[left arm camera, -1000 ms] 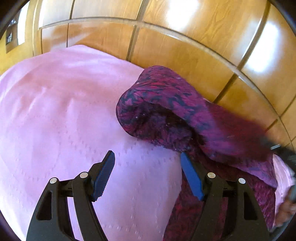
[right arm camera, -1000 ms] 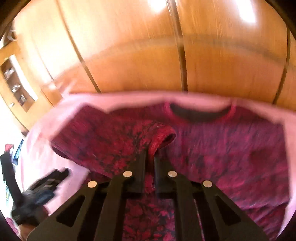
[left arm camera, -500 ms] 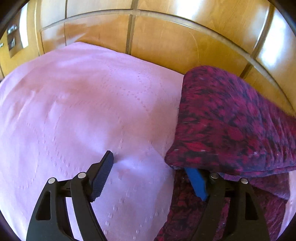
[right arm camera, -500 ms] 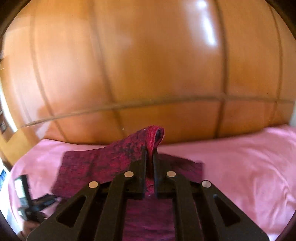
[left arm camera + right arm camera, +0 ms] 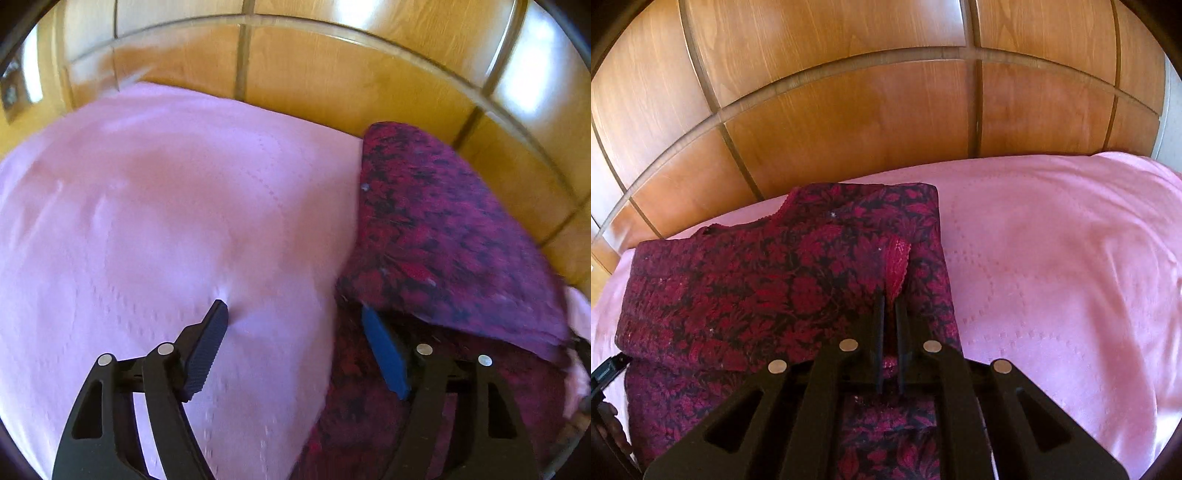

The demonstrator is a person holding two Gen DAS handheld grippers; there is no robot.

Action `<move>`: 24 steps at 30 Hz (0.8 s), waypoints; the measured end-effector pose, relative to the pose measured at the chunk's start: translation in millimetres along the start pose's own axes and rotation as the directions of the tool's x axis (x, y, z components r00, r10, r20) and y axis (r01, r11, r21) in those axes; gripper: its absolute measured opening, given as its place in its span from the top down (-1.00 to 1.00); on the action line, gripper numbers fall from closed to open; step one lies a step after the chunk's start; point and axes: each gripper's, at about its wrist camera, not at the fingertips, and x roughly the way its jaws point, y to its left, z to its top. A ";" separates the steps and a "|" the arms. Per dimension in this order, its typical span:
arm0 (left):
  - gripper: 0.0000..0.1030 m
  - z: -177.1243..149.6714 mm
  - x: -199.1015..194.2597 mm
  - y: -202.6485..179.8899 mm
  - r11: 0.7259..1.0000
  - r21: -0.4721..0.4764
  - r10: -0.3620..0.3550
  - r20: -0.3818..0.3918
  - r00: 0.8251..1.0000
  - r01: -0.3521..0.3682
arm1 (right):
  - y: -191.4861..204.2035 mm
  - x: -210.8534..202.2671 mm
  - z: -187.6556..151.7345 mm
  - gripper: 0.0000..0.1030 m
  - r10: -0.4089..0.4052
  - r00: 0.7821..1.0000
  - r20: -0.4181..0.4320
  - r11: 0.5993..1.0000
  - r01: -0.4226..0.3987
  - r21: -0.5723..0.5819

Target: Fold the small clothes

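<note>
Right gripper [image 5: 890, 306] is clamped on the top's [image 5: 768, 291] cuff, sleeve laid leftward across the body on the sheet [image 5: 1052, 258]. Left gripper [image 5: 295, 325], jaws closing on nothing, straddles the top's edge.

The left tool [image 5: 293, 314] points down at a bed covered by a pink bedspread [image 5: 166, 221] with dotted stitch lines. Its jaws are closing, spread wide apart. The left pad [image 5: 207, 350], dark and ribbed, presses a small dent into the bedspread. The right pad [image 5: 384, 354], blue, lies on a dark red and black floral garment [image 5: 443, 229], with a folded layer of it overhanging the pad's tip. A wooden panelled headboard [image 5: 314, 74] stands beyond.
</note>
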 end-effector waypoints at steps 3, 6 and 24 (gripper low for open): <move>-0.44 7.8 -21.4 24.4 0.986 -0.069 -0.153 0.025 0.988 0.154 | -4.4 -0.7 -2.0 0.86 0.030 1.000 0.007 1.000 -0.030 0.003; -0.44 32.0 -25.0 45.7 0.958 -0.144 -0.246 0.034 0.969 0.248 | -6.4 -1.6 -7.2 0.85 0.059 0.998 0.027 0.998 -0.060 0.023; 0.41 116.6 81.0 13.2 0.816 -0.306 -0.533 -0.069 0.843 0.491 | -13.3 -4.3 -15.7 0.85 0.086 0.994 0.062 0.996 -0.087 0.020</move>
